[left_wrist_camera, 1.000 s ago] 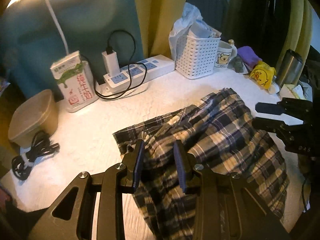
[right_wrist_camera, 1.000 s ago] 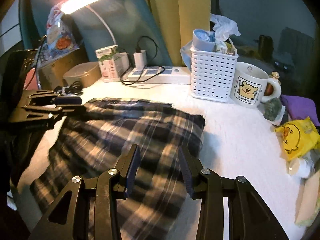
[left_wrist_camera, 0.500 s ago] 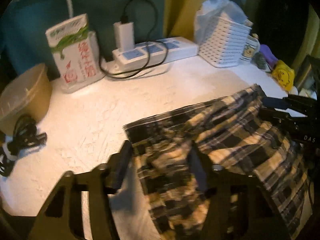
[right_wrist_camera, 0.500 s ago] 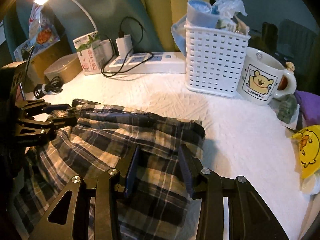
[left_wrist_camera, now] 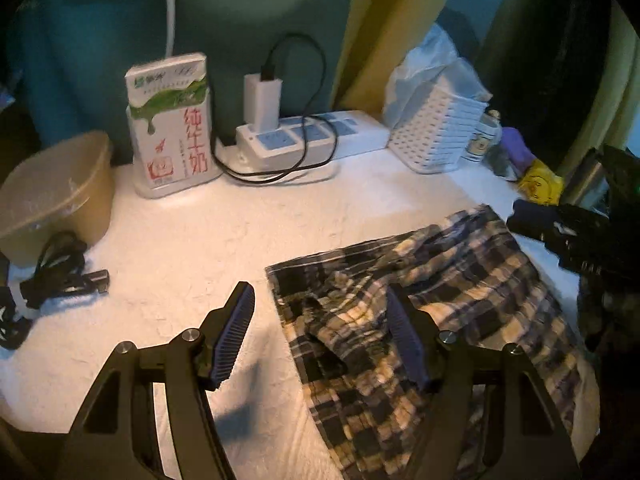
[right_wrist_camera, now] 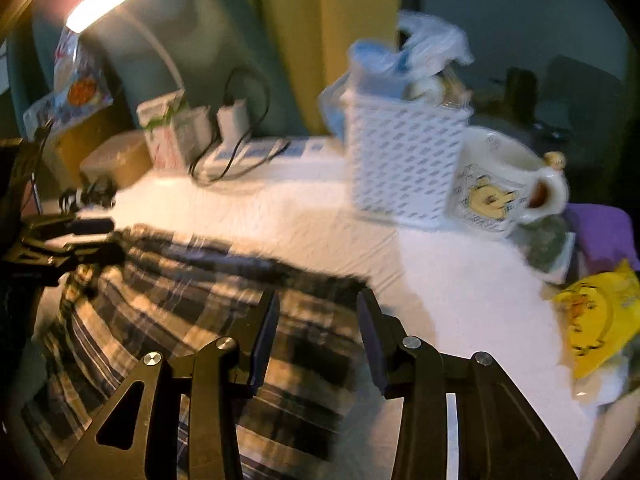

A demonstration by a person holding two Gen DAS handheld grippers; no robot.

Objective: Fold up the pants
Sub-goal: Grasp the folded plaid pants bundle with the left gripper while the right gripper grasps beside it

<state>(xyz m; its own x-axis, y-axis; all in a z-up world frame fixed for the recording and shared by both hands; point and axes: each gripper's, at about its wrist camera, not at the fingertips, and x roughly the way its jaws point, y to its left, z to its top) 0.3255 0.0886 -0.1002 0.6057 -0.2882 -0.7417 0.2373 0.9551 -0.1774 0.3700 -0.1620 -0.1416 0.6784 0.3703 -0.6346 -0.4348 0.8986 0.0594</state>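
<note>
The dark and cream checked cloth pants point(left_wrist_camera: 432, 312) lie folded flat on the white table point(left_wrist_camera: 192, 248), near a white milk carton with red letters point(left_wrist_camera: 170, 128), a white power strip with a black cord point(left_wrist_camera: 312, 136) and a white plastic basket with holes point(right_wrist_camera: 404, 168) beside a cream mug with a yellow bear point(right_wrist_camera: 496, 188). The left tongs point(left_wrist_camera: 320, 336) have just been opening and now stand spread wide over the near left corner of the pants, with one finger above the bare table and the cloth lying loose under them, not pinched. The right tongs point(right_wrist_camera: 318, 336) have just been opening too and stand spread above the right end of the pants, pinching nothing.
</note>
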